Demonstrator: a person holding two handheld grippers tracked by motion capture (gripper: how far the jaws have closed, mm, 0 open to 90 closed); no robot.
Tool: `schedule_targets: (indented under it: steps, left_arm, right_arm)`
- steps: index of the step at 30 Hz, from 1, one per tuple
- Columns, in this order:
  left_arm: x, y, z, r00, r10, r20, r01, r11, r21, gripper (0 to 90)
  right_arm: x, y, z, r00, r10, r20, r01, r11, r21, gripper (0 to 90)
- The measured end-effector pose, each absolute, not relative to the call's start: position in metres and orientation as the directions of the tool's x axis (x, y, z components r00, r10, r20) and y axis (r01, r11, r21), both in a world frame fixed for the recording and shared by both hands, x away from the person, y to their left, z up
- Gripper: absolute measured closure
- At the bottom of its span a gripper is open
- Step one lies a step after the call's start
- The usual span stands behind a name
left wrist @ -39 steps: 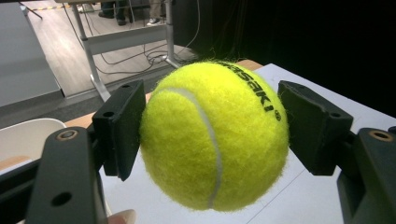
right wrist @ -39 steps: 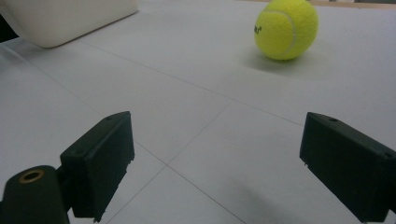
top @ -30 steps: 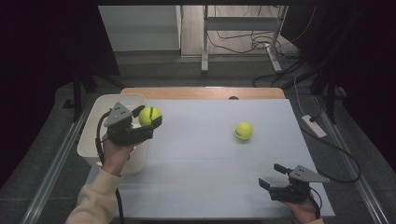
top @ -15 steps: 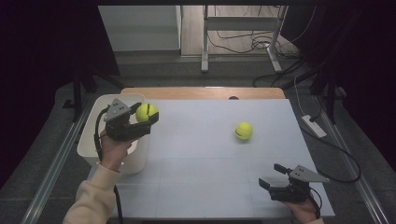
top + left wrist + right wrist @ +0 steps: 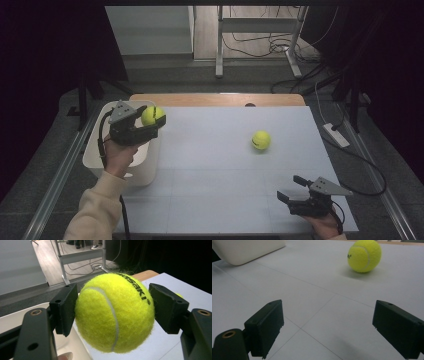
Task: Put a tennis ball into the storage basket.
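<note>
At the left edge of the table (image 5: pixel 225 200), the left tool (image 5: pixel 150 121) pinches a yellow-green tennis ball (image 5: pixel 152 115) between its two black jaws, holding it in the air over the right rim of a white plastic bin (image 5: pixel 97 162) that stands at the table's left edge, toward the far corner; in the left gripper view the held ball (image 5: pixel 115 312) sits squarely between the pads, one jaw pressed on each side, black lettering showing on its upper right and a white seam curving down its face; part of the bin's pale rim (image 5: pixel 15 317) shows below and to the left of it, and the white table surface (image 5: pixel 185 290) lies beyond; a cream sleeve (image 5: pixel 97 210) reaches up from the near left corner to the hand that carries this tool; a second tennis ball (image 5: pixel 261 140) rests on the table, right of centre and nearer the far edge, well apart from both tools; the right tool (image 5: pixel 290 191) lies low at the near right corner, its jaws spread wide with nothing between them; the right gripper view looks across faint grid lines on the table toward that second ball (image 5: pixel 364 255) at upper right, with a corner of the bin (image 5: pixel 249 250) at upper left; cables trail over the floor (image 5: pixel 200 65) beyond the far edge.
</note>
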State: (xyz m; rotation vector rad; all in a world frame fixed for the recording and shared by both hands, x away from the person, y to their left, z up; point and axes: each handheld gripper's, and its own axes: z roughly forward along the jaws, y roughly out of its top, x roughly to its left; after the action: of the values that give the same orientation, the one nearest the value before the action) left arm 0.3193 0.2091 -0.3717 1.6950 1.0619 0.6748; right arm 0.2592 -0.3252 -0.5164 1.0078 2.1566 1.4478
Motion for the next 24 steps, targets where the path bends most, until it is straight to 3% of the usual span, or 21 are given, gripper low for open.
schedule_targets:
  steps: [24]
  left_arm:
    - [0.348,0.233,-0.371,0.357,0.933,-0.037,0.408,-0.121,0.905,27.5]
  right_arm:
    - [0.259,-0.326,-0.516,-0.681,0.726,0.095,0.362,0.222,0.905,9.8]
